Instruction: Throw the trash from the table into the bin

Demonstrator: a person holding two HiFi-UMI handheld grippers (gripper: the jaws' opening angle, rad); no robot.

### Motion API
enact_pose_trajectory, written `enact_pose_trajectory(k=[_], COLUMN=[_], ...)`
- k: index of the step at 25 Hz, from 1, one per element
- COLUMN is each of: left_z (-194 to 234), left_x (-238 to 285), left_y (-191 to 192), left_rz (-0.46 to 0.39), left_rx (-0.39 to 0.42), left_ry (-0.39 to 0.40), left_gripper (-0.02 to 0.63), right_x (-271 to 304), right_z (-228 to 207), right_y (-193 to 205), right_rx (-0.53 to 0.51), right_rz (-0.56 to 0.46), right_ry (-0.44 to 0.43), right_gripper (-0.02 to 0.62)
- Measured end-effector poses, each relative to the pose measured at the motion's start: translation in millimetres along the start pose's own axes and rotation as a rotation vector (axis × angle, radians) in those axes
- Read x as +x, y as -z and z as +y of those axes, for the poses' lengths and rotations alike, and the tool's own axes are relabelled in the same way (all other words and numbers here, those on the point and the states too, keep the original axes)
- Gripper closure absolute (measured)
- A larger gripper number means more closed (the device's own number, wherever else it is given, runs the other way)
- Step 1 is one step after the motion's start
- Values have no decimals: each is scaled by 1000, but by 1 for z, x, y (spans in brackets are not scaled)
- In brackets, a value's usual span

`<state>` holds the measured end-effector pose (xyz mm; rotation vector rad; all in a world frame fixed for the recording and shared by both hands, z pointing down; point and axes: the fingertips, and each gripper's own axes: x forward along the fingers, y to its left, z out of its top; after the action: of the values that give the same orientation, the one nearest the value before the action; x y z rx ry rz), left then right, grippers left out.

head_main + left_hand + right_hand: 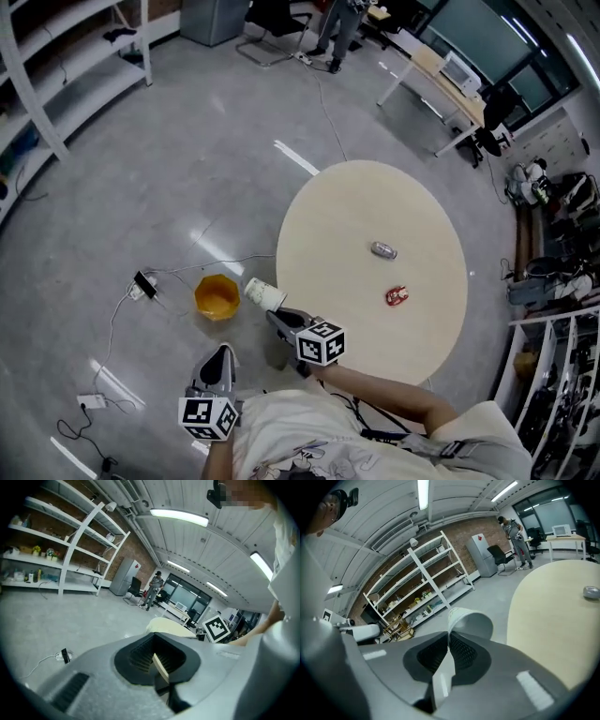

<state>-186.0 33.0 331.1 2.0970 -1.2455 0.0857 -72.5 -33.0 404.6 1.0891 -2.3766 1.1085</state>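
Observation:
My right gripper [277, 314] is shut on the rim of a white paper cup [264, 293], which it holds over the floor just off the left edge of the round table [328, 206]. The cup lies tilted, just right of the orange bin [217, 296] on the floor. In the right gripper view the cup [471, 623] sticks out past the pinching jaws of the right gripper [449, 644]. A silver can [383, 249] and a red scrap [397, 297] lie on the table. My left gripper [223, 352] hangs below the bin, jaws together, with only a thin tan edge showing in the left gripper [159, 660].
Cables and a power strip [143, 284] lie on the floor left of the bin. White shelving [56, 66] runs along the left wall. Desks [450, 84] and a standing person [342, 28] are far behind the table. More shelves [553, 375] stand at the right.

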Motion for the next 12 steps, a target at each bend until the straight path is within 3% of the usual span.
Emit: enact_pose_trajectory(k=[6, 12], left_z=[48, 87], left_x=[-3, 18], left_y=[18, 52], left_rz=[-14, 24], left_rx=[-73, -169], left_ry=[-89, -169], left_gripper=[600, 600], right_x=[42, 88], right_z=[12, 2], right_y=[7, 31], right_rx=[-40, -32], right_rz=[83, 203], right_ry=[-36, -40], right_gripper=[572, 572])
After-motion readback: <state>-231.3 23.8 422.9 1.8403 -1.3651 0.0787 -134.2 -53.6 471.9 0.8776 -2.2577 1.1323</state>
